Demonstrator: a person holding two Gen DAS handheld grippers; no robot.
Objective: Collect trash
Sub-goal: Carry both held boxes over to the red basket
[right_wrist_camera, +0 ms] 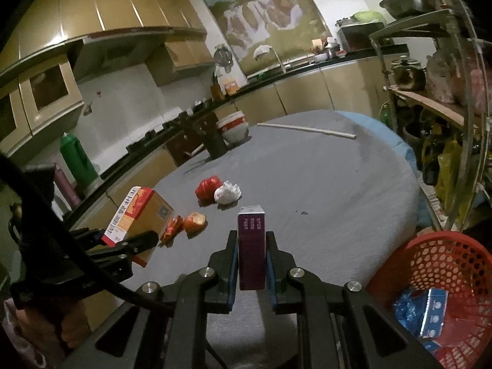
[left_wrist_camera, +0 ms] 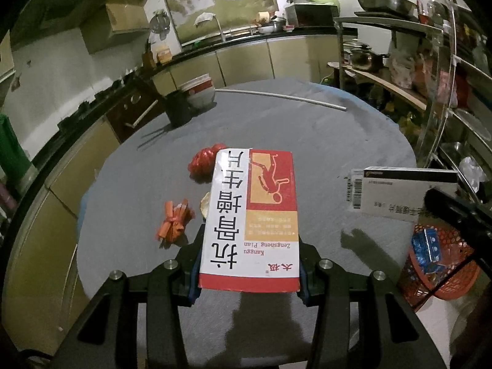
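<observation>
Left gripper point(left_wrist_camera: 249, 272) is clamping a red-and-white medicine box point(left_wrist_camera: 250, 215) by its near end, blue pads pressing both long sides, box sticking out forward above the grey table point(left_wrist_camera: 323, 141). Right gripper point(right_wrist_camera: 252, 272) is squeezing a slim purple box point(right_wrist_camera: 251, 246) between its blue pads, jaws nearly together, box standing on its narrow edge in the grip; from the left wrist view the same box point(left_wrist_camera: 406, 192) is showing its white barcode side at the right. A red mesh basket point(right_wrist_camera: 442, 264) is sitting off the table edge to the right, below table level, holding blue packets point(right_wrist_camera: 430, 310) already. From the right wrist view the left gripper point(right_wrist_camera: 135, 241) is showing at the left with its box point(right_wrist_camera: 135, 215) raised off the table. On the table just past the held boxes: an orange crumpled wrapper point(left_wrist_camera: 175, 220), with a second orange scrap point(right_wrist_camera: 194, 221) lying just beside it. Further out a red crumpled bag point(right_wrist_camera: 208, 188) is touching a white paper wad point(right_wrist_camera: 228, 193). Far side of the table: a dark cup point(left_wrist_camera: 177, 107), a white bowl with red rim point(left_wrist_camera: 200, 90) just behind it, and a long white stick point(left_wrist_camera: 281, 98) lying flat. Behind that, kitchen counter and cabinets, metal shelves with pots at right.
</observation>
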